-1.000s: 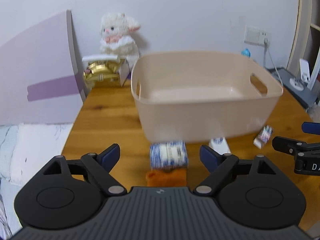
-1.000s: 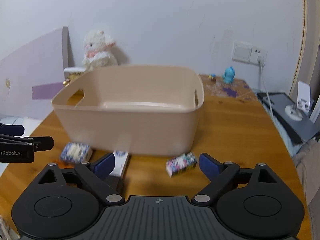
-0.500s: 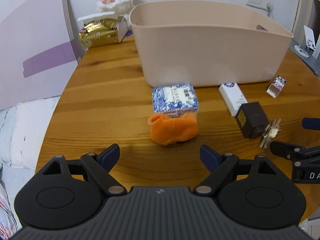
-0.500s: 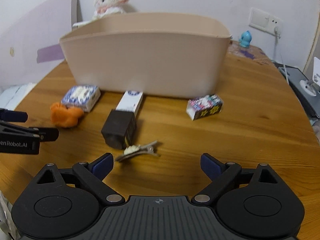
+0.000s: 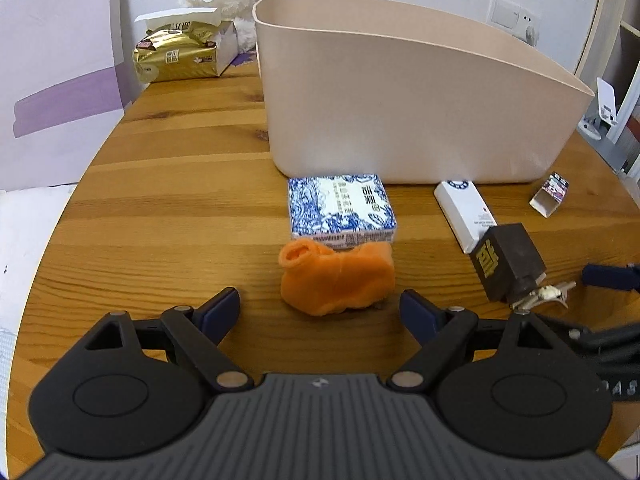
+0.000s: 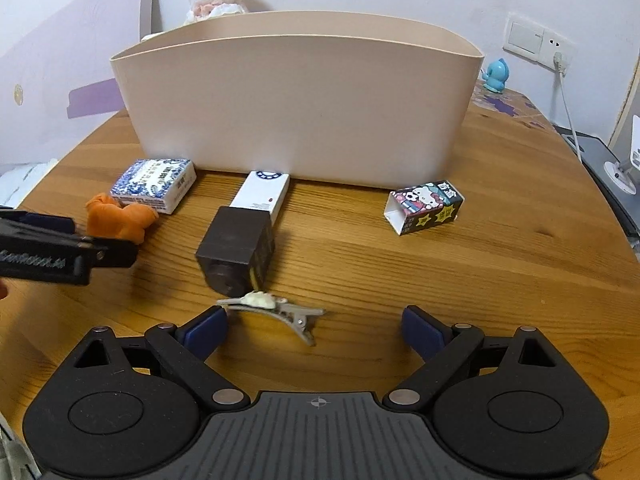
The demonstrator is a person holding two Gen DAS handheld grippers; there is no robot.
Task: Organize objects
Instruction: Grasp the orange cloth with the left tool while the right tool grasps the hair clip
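Both grippers hang low over the wooden surface [image 5: 168,208] with fingers spread wide and nothing in them. The left gripper [image 5: 320,308] is lined up on the orange sock [image 5: 338,280], which lies bunched up and touching the near edge of the blue-and-white box [image 5: 340,208]. The right gripper [image 6: 314,326] has the hair clip [image 6: 272,306] between its tips, nearer its left finger, just in front of the dark cube [image 6: 236,248].

My take: for the sock, come straight down and pinch the fat middle, not the rolled cuff, and watch you don't snag the box behind it. The clip is thin and flat, so I'd shift a bit left to centre it first.

The beige bin [image 6: 296,100] sits right behind everything, but neither view sees inside it. Only the right view shows the cartoon carton [image 6: 426,206] properly; the left one just catches its open end, but it does get the tissue pack [image 5: 176,58].
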